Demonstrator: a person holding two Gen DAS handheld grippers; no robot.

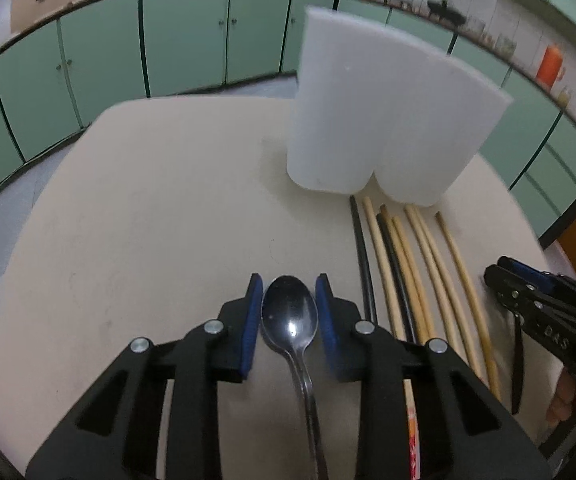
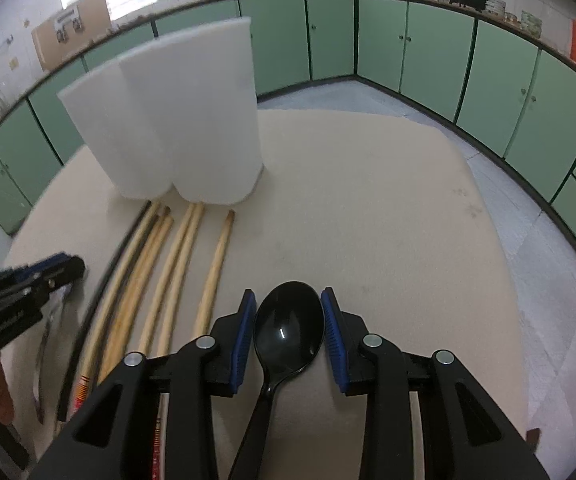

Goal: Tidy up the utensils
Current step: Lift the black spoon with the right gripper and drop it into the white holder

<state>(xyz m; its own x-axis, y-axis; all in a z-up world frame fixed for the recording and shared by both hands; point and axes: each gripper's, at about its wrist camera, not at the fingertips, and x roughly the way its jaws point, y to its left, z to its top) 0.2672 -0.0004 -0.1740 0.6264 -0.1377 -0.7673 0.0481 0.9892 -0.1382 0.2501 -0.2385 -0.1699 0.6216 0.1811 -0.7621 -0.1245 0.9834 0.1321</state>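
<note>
Left wrist view: the left gripper stands spread around a shiny steel spoon, its oval bowl between the ribbed blue pads, contact unclear. On the matte beige desk, chopsticks, pale wooden and black, lie at 2 o'clock, below a white twin-lobed holder.

Right wrist view: the right gripper stands spread around a glossy black plastic spoon; chopsticks at 10 o'clock, holder at 11.

Your way forward is blocked at upper right of the left wrist view by the white holder, with the chopsticks lying before it; bare table lies open across the left and centre of that frame
</note>
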